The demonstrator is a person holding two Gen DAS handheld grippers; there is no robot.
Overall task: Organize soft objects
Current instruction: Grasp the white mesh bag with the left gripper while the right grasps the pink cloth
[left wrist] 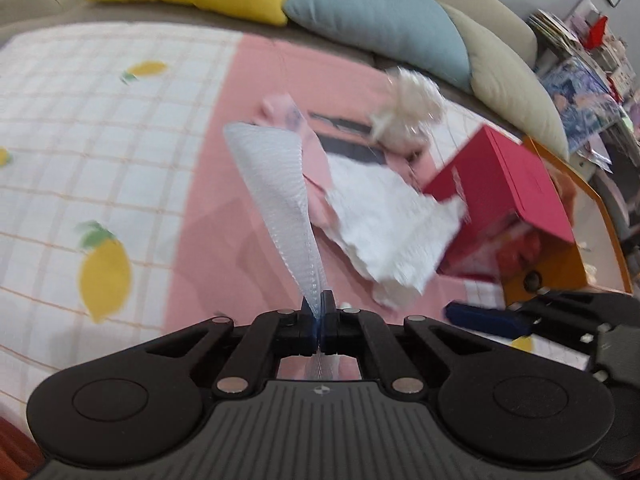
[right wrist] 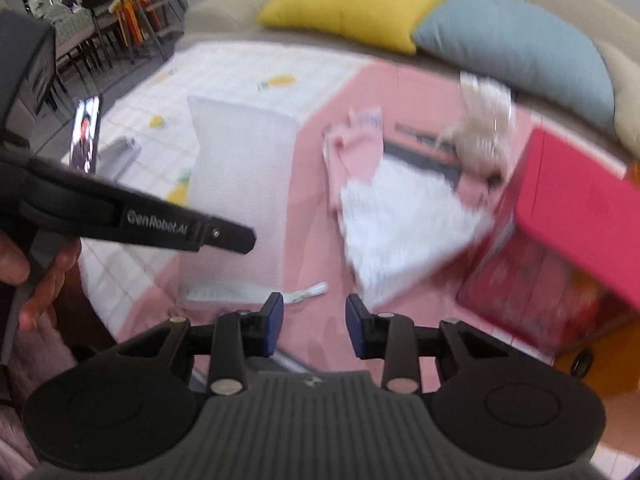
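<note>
My left gripper [left wrist: 320, 312] is shut on the corner of a white bubble-wrap pouch [left wrist: 276, 196], which hangs lifted above the pink cloth; the pouch also shows in the right wrist view [right wrist: 236, 184]. My right gripper [right wrist: 315, 320] is open and empty, above the pink cloth, right of the pouch. A pink garment [right wrist: 352, 152], a white fluffy cloth [right wrist: 404, 224] and a cream fluffy toy [right wrist: 484, 128] lie beyond it. The same white cloth [left wrist: 392, 232] and toy [left wrist: 412, 108] lie right of the pouch in the left wrist view.
A red box [right wrist: 576, 216] lies tilted at the right on an orange tray [left wrist: 560, 264]. Yellow [right wrist: 356, 0], blue [right wrist: 516, 40] and beige [left wrist: 516, 84] cushions line the sofa back. A lemon-print sheet [left wrist: 100, 140] covers the left. A phone [right wrist: 86, 136] stands at far left.
</note>
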